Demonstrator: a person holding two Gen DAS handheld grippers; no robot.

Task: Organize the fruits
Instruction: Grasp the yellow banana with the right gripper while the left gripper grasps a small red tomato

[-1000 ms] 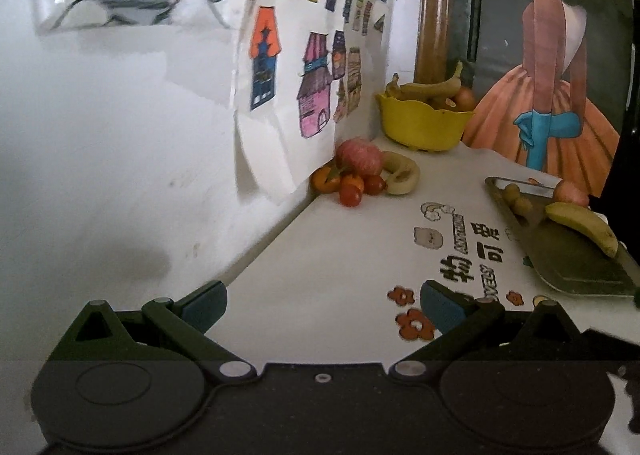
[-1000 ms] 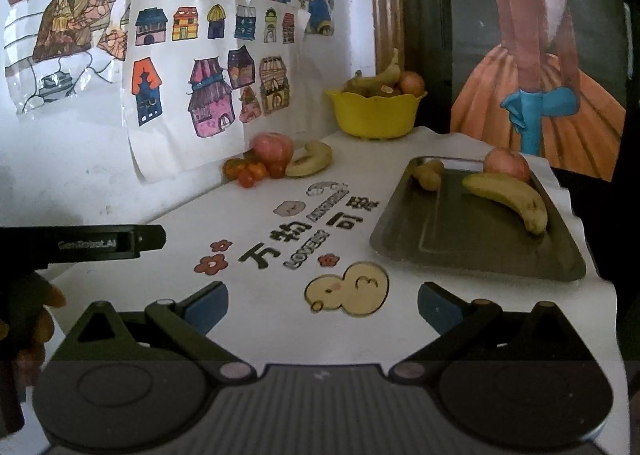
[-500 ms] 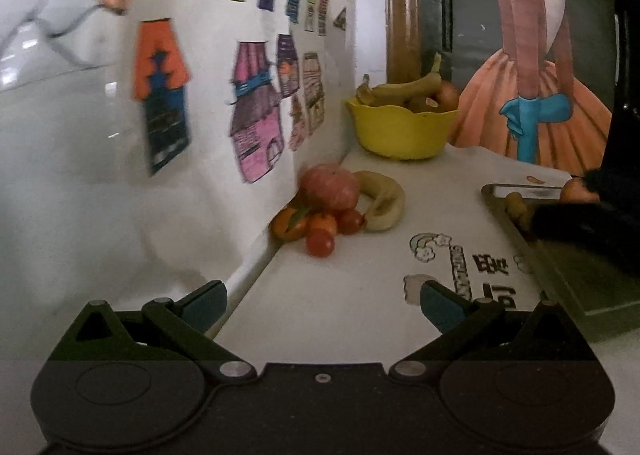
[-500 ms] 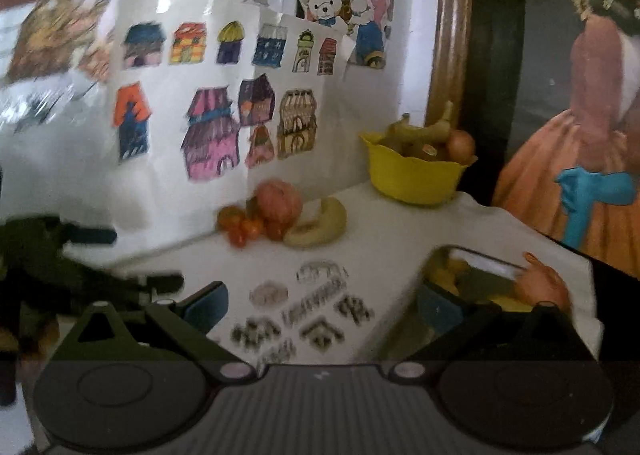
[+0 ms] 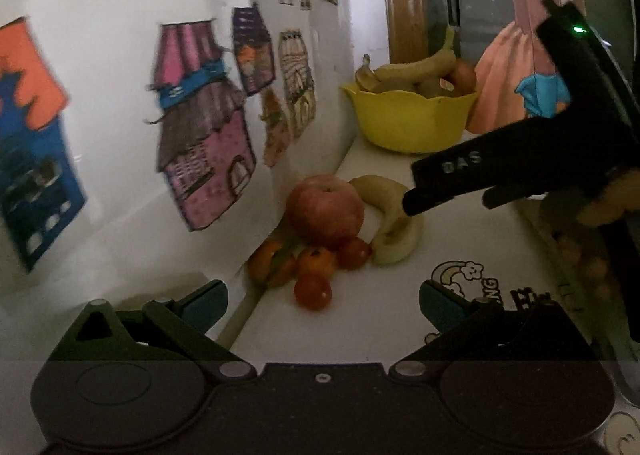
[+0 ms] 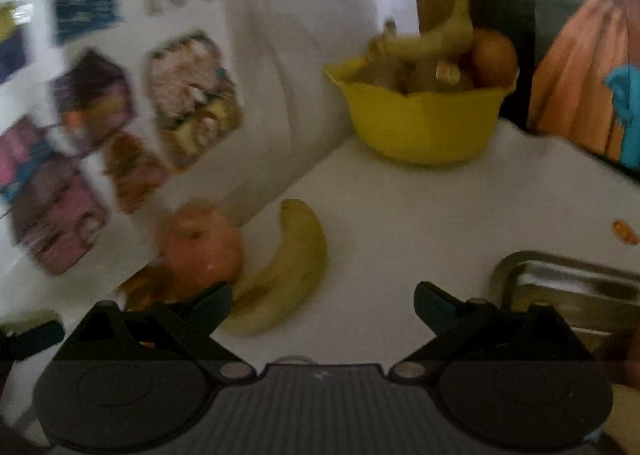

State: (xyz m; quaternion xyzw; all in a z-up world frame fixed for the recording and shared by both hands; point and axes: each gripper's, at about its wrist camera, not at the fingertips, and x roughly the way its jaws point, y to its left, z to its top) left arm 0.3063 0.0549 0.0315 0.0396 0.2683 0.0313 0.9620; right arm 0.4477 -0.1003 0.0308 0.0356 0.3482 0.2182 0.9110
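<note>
A pile of fruit lies against the wall: a red apple (image 5: 326,211), a banana (image 5: 394,223), an orange (image 5: 272,265) and small tomatoes (image 5: 313,292). My left gripper (image 5: 322,301) is open and empty just in front of the tomatoes. The right gripper's black body (image 5: 520,159) reaches in above the banana. In the right wrist view my right gripper (image 6: 322,305) is open and empty, with the banana (image 6: 286,267) and the apple (image 6: 200,249) just ahead of its left finger.
A yellow bowl (image 5: 408,119) with bananas and other fruit stands at the back by the wall; it also shows in the right wrist view (image 6: 424,123). A metal tray (image 6: 568,287) lies at the right. Paper drawings (image 5: 200,115) hang on the left wall.
Both grippers have moved forward toward the fruit pile by the wall. The right gripper now reaches over the banana in the left wrist view. Both stay open.
</note>
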